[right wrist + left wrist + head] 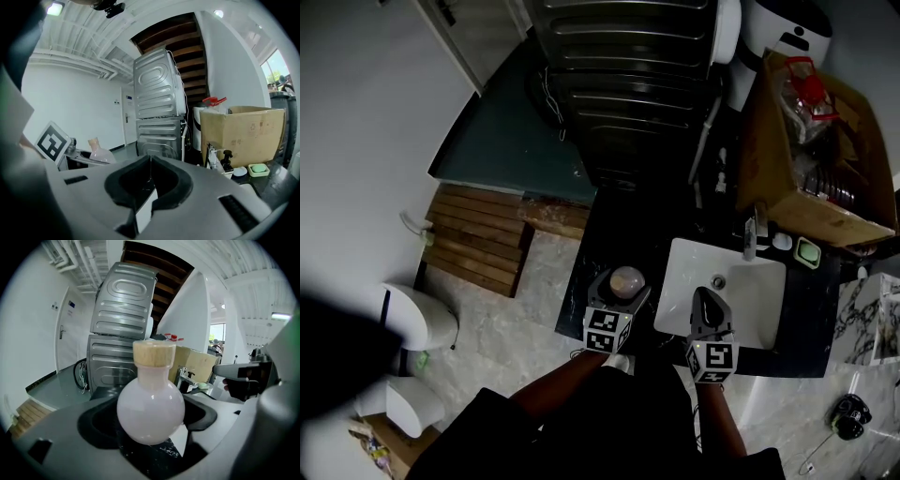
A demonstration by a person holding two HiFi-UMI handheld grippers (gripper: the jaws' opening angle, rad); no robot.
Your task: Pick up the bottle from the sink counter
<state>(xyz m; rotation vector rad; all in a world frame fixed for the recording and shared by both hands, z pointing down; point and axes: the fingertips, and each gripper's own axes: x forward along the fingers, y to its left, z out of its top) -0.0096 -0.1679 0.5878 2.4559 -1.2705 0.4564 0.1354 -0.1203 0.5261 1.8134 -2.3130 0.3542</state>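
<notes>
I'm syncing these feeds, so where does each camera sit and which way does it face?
Head view: on the head, steeply down at the sink counter; forearms, left gripper, right gripper show.
Left gripper view: on the left gripper, facing the stacked metal appliances; own jaws round the bottle.
Right gripper view: on the right gripper, facing likewise; own jaws shut, empty.
Shared: bottle in all three.

Head view: steeply down over sink counter [811,323]. L & R gripper views: low, close, facing washer stack [157,98] (all three share it).
</notes>
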